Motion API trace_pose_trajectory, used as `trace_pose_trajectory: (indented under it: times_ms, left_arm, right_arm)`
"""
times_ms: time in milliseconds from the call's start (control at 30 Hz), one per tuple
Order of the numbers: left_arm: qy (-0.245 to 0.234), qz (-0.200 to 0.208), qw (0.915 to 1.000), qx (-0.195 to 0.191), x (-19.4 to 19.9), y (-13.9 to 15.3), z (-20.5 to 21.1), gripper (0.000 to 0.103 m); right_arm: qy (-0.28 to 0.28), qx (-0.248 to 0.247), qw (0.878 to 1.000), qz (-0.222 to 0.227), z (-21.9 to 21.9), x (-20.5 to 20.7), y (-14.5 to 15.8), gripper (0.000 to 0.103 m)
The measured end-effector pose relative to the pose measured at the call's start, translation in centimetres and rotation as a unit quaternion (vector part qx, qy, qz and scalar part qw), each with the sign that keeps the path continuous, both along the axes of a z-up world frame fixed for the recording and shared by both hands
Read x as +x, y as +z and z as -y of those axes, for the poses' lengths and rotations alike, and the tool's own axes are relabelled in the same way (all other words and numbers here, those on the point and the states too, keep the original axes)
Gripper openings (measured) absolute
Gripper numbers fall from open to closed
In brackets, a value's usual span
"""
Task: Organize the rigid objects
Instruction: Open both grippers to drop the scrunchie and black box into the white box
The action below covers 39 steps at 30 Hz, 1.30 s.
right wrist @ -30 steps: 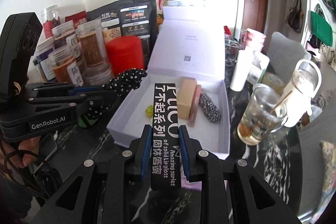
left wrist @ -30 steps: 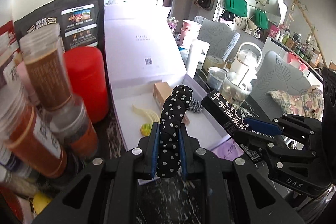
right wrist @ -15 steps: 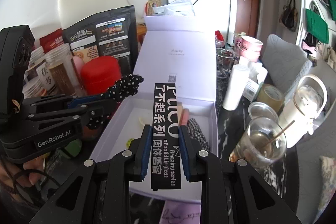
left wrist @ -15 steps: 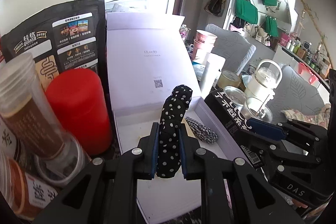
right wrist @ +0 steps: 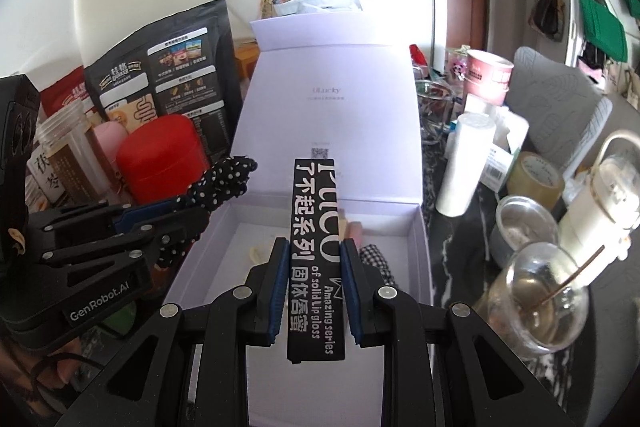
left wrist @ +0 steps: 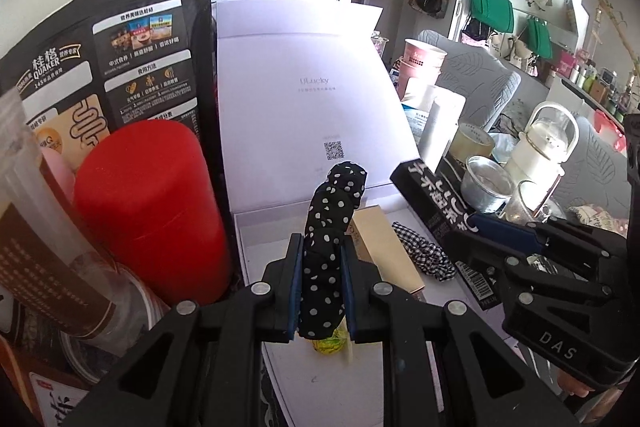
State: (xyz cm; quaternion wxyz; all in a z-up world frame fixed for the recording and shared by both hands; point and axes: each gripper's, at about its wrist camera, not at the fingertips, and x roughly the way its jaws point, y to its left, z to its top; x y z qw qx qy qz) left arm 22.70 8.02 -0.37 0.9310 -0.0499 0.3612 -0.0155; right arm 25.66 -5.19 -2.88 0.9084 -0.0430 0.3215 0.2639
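My left gripper point(left wrist: 322, 259) is shut on a black polka-dot hair band point(left wrist: 332, 227) and holds it over the open white box point(left wrist: 264, 239). My right gripper point(right wrist: 314, 259) is shut on a long black lip gloss box point(right wrist: 314, 247) above the same white box point(right wrist: 416, 239). In the right wrist view the left gripper point(right wrist: 192, 211) and hair band point(right wrist: 224, 183) hang over the box's left wall. Inside lie a tan box point(left wrist: 384, 247), a checked hair tie point(left wrist: 424, 255), and a small yellow-green item point(left wrist: 330, 343).
A red canister point(left wrist: 148, 203), jars point(left wrist: 36, 227) and a black oat bag point(left wrist: 120, 59) stand left of the box. Right of it are a white roll point(right wrist: 464, 163), tape roll point(right wrist: 536, 179), metal cup point(right wrist: 520, 231), glass cup point(right wrist: 540, 295) and white kettle point(right wrist: 604, 203).
Both grippers have moved forward toward the white box with their objects still held. The box and its upright lid look larger and closer now.
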Motion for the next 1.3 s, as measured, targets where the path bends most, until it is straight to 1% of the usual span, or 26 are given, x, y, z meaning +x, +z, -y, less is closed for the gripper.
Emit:
trace_pose_trajectory:
  times_ms: [233,400,500,567,600,633,667,733,833,1300]
  left_arm:
    - [0.006,-0.04,0.9992,0.004,1.5,-2.5,0.1,0.017]
    - [0.015,-0.047,0.9986,0.02,1.7,-2.9,0.2,0.017]
    - [0.018,-0.064,0.9976,0.02,2.1,-3.2,0.0,0.018]
    - [0.024,-0.078,0.9961,0.033,2.6,-3.5,0.2,0.024]
    - [0.027,-0.076,0.9959,0.04,2.6,-3.6,0.3,0.034]
    - [0.03,-0.074,0.9958,0.045,2.6,-3.5,0.3,0.058]
    - [0.03,-0.071,0.9959,0.047,2.5,-3.4,0.4,0.083]
    - [0.039,-0.066,0.9958,0.05,2.3,-3.1,0.1,0.089]
    - [0.041,-0.069,0.9961,0.037,2.0,-2.8,-0.3,0.089]
    - [0.045,-0.06,0.9965,0.036,1.0,-1.2,-0.5,0.089]
  right_arm:
    - [-0.003,-0.02,1.0,-0.004,-0.4,1.2,-1.2,0.025]
    - [-0.005,-0.025,1.0,-0.012,-0.4,1.7,-1.7,0.025]
    - [-0.003,-0.026,1.0,-0.015,-0.5,1.7,-1.8,0.026]
    - [-0.005,-0.029,0.999,-0.016,-0.6,1.7,-1.8,0.029]
    - [-0.006,-0.031,0.999,-0.014,-0.6,1.6,-1.7,0.034]
    - [-0.007,-0.032,0.999,-0.014,-0.6,1.6,-1.7,0.039]
    - [-0.01,-0.034,0.999,-0.013,-0.6,1.6,-1.7,0.04]
    - [-0.017,-0.034,0.999,-0.011,-0.3,1.5,-1.5,0.04]
    - [-0.023,-0.031,0.999,-0.01,0.2,1.5,-1.2,0.04]
    - [-0.03,-0.032,0.999,-0.001,0.5,0.3,0.1,0.04]
